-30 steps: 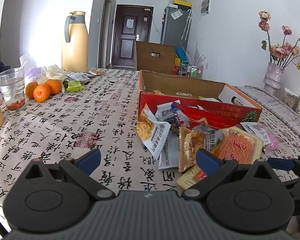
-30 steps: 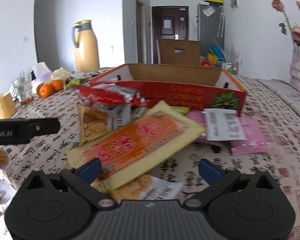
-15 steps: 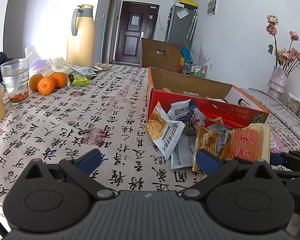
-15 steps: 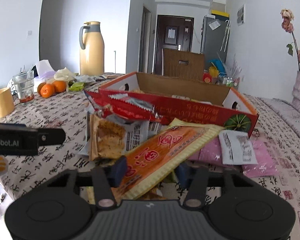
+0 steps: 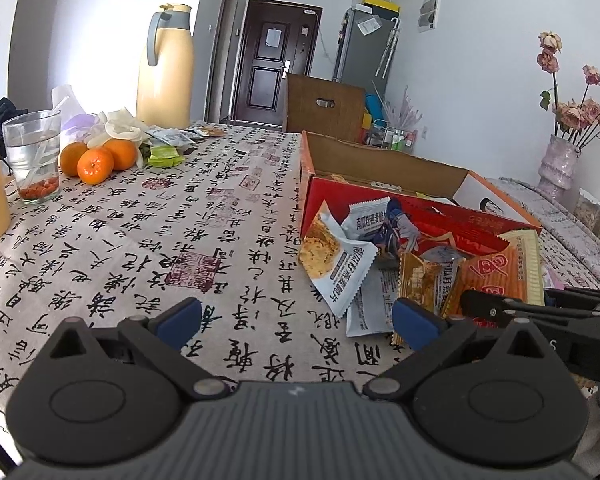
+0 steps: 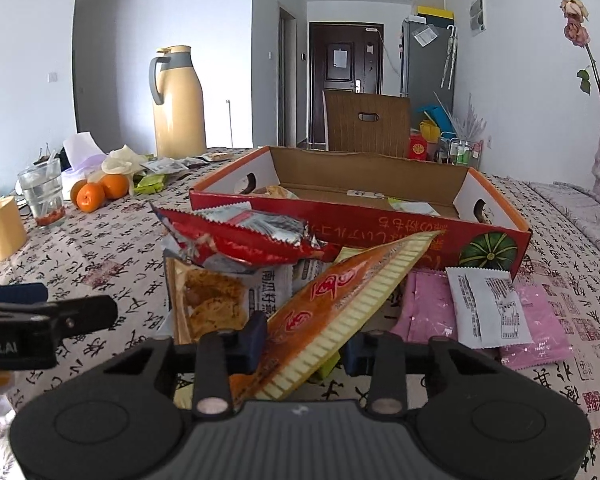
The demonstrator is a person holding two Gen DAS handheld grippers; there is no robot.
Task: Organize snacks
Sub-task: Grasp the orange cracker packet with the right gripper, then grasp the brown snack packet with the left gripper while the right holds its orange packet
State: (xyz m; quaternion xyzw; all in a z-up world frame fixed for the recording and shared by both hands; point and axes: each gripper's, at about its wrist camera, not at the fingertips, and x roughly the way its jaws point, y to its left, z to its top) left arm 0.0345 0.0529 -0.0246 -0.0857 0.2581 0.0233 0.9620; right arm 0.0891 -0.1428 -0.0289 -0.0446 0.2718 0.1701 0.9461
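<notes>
1. An orange snack packet is seen gripped between the blue fingers of the right gripper, whose jaws have just been closing on it; the packet is tilted upward, its far end reaching toward the red cardboard box.
2. The same packet is shown standing on edge in the left wrist view, with the right gripper entering from the right edge.
3. The left gripper is held above the desk with its fingers spread wide and nothing between them.
4. A heap of snacks is pictured just in front of the box: a red foil packet on top, a biscuit packet beneath it, and pink packets with a white sachet lying flat to the right.
5. The box is shown open-topped, with a few packets inside near its far wall.
6. Behind, on the patterned cloth, a yellow thermos jug, oranges, a glass and a vase of dried roses are visible.
</notes>
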